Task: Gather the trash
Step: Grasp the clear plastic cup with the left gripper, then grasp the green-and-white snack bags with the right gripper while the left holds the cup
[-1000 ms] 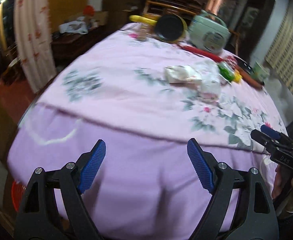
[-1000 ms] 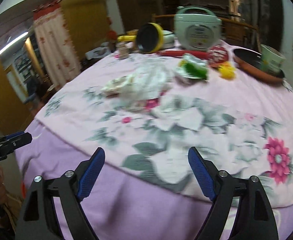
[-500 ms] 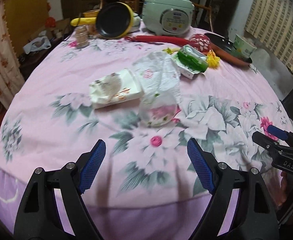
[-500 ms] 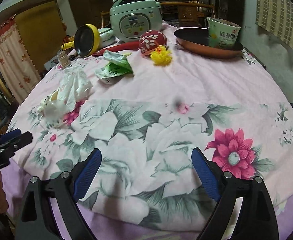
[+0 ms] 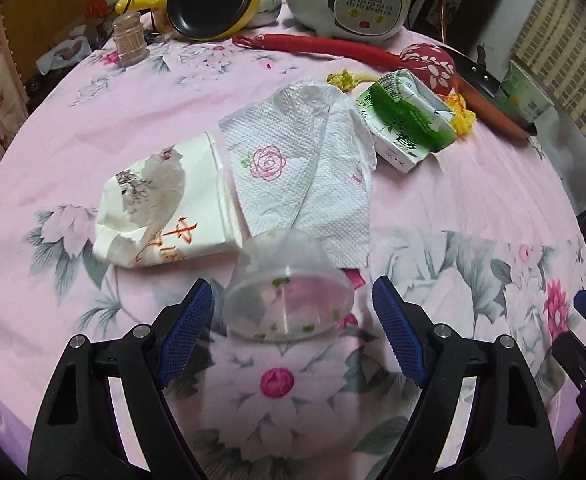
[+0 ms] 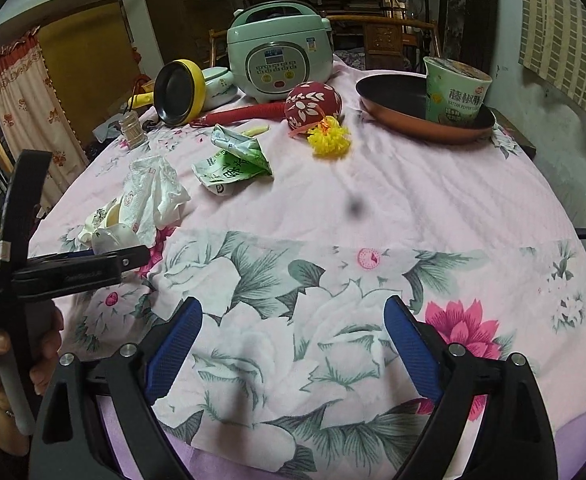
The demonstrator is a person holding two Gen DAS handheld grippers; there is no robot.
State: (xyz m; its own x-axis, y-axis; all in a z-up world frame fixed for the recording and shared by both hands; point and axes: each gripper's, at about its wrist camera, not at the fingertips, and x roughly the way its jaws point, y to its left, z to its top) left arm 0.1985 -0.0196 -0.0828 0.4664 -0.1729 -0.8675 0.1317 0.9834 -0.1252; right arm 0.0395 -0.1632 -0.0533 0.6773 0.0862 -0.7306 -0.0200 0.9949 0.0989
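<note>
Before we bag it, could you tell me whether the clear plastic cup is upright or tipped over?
Tipped over: the clear plastic cup lies on its side on the tablecloth.

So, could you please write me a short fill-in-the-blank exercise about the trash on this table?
1. The clear plastic cup lies on its ____.
2. The left gripper is ____, with the cup between its fingers but not pinched.
3. The paper napkin bears a printed pink ____.
4. The noodle cup stands in the ____.

Missing words: side; open; rose; frying pan
</note>
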